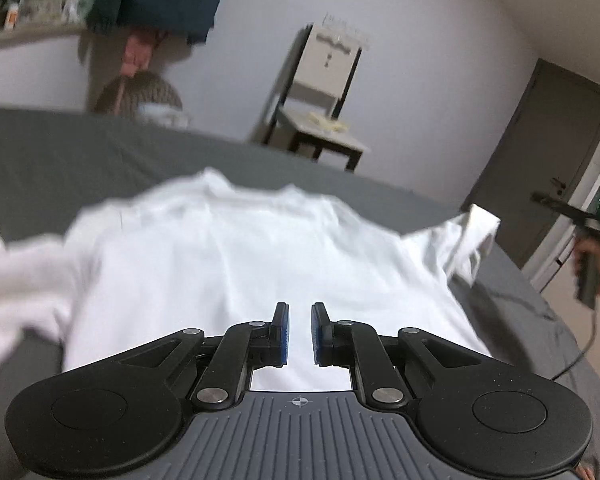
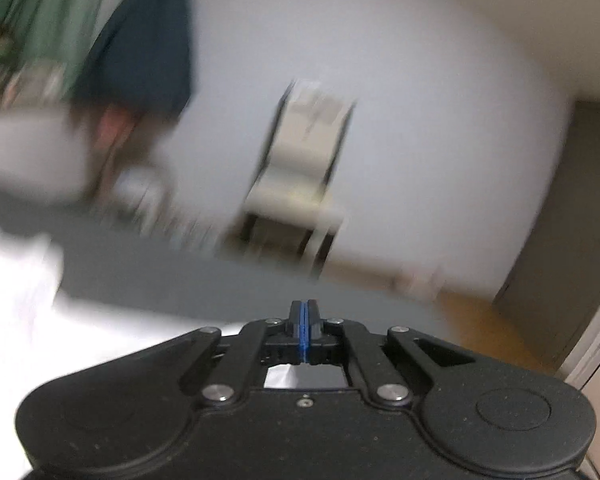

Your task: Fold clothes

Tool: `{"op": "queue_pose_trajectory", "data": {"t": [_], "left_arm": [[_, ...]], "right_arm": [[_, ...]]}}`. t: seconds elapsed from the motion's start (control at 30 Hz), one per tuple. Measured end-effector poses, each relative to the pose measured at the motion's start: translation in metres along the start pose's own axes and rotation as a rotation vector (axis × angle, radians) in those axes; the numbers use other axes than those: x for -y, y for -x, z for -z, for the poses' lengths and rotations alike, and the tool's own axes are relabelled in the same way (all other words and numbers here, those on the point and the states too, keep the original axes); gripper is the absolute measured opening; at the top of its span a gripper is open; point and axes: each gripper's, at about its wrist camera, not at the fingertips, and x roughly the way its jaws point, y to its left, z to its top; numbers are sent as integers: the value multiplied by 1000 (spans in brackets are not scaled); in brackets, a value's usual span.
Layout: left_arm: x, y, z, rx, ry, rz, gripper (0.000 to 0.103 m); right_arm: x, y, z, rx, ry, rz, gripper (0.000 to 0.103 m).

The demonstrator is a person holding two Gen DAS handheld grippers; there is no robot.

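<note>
1. In the left wrist view, we find the left gripper (image 1: pixel 299 332) poised above a white T-shirt (image 1: pixel 236 264). Its blue pads (image 1: pixel 285 334) stand a narrow gap apart, and we see no cloth between them.
2. The T-shirt lies spread on a grey bed sheet (image 1: pixel 100 152), collar toward the far edge. One sleeve (image 1: pixel 466 240) reaches to the right; the other side is blurred.
3. At the right edge of this view, a hand (image 1: pixel 598 268) grips the handle of the right gripper (image 1: pixel 556 204), which is held off the side of the bed, apart from the shirt.
4. Beyond the bed we note a chair (image 1: pixel 320 100) against a pale wall and a dark door (image 1: pixel 548 160).
5. In the right wrist view, the right gripper's pads (image 2: pixel 305 330) are pressed flat together with nothing clamped between them.
6. This view is heavily blurred. The white T-shirt (image 2: pixel 16 288) shows at the lower left on the grey bed sheet (image 2: pixel 180 276), away from the fingertips. The chair (image 2: pixel 300 168) stands ahead.
</note>
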Motion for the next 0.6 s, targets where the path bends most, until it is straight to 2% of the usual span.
{"op": "queue_pose_trajectory", "data": {"t": [0.03, 0.13, 0.17, 0.33, 0.5, 0.53, 0.57, 0.6], "left_arm": [[-2, -3, 7, -13, 14, -1, 11], [1, -8, 25, -30, 81, -7, 11], [2, -10, 29, -31, 104, -10, 11], [12, -11, 44, -35, 171, -7, 11], [25, -10, 59, -42, 82, -8, 11], [25, -12, 61, -51, 73, -12, 11], [26, -14, 63, -60, 67, -16, 11], [26, -16, 65, -70, 61, -20, 11]], "right_arm": [[1, -9, 9, -44, -32, -36, 12], [4, -35, 27, -102, -169, -138, 45], [4, -47, 28, -114, -197, -135, 48], [2, -97, 25, -160, -249, -38, 48], [-3, -152, 29, -241, -286, 29, 47], [-1, -156, 32, -246, -330, 13, 35], [3, -157, 34, -231, -387, -14, 19], [7, -155, 34, -217, -424, -24, 12]]}}
